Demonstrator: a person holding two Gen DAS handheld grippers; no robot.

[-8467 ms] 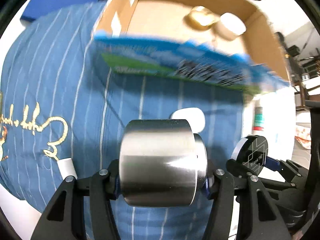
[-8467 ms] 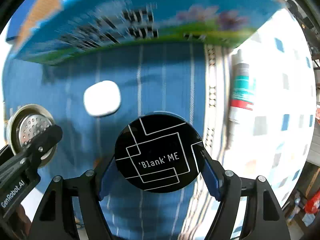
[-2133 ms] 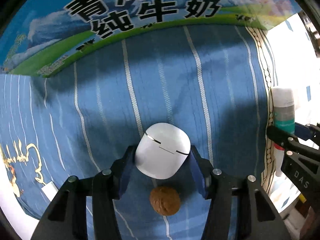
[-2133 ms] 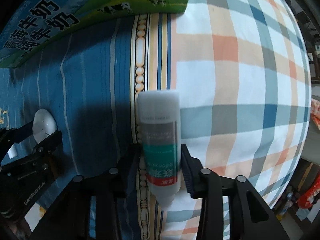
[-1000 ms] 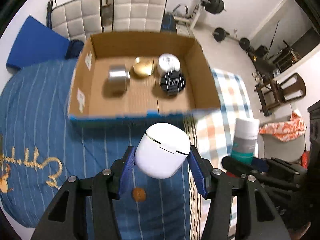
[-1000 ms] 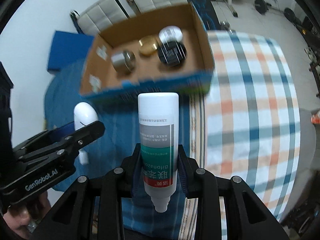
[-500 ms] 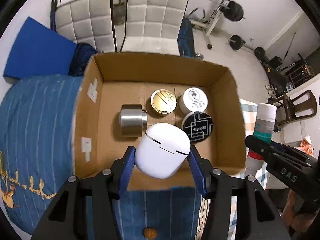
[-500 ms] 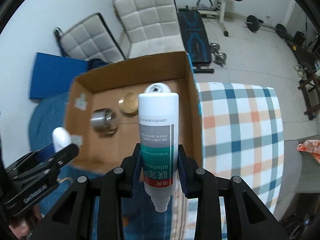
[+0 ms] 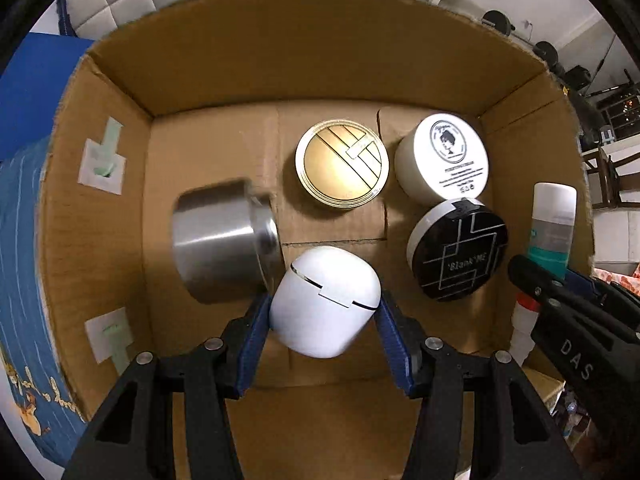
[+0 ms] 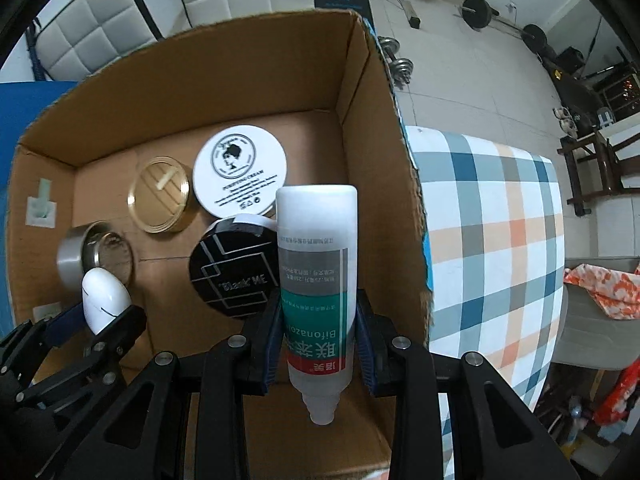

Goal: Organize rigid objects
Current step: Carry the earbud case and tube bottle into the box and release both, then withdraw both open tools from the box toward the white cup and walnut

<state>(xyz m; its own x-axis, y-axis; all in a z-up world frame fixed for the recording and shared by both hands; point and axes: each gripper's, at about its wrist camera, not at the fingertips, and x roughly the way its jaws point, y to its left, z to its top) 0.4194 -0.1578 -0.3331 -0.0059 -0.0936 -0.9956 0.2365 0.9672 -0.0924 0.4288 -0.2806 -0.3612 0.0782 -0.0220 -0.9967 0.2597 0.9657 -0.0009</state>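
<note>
Left tongs (image 9: 325, 320) squeezing smooth white rounded plastic case (image 9: 325, 300); right tongs (image 10: 318, 334) squeezing white plastic bottle with green label (image 10: 317, 280). Both above brown cardboard box (image 9: 312, 64) holding 4 round tins.

I read: black jar lid (image 10: 234, 270) "'Blank' ME" | white bottle (image 10: 317, 276) "Bifonazol…" | white jar lid (image 10: 239, 171) "PURIFYING CREAM" | right gripper (image 9: 576, 360) "DAS"

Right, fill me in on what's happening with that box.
A person is packing small items into a cardboard box. The left tongs grip a white earbud case over the box floor; the right tongs grip a white bottle near the box's right wall. A steel cup, gold tin, white jar and black-lidded jar sit inside.
</note>
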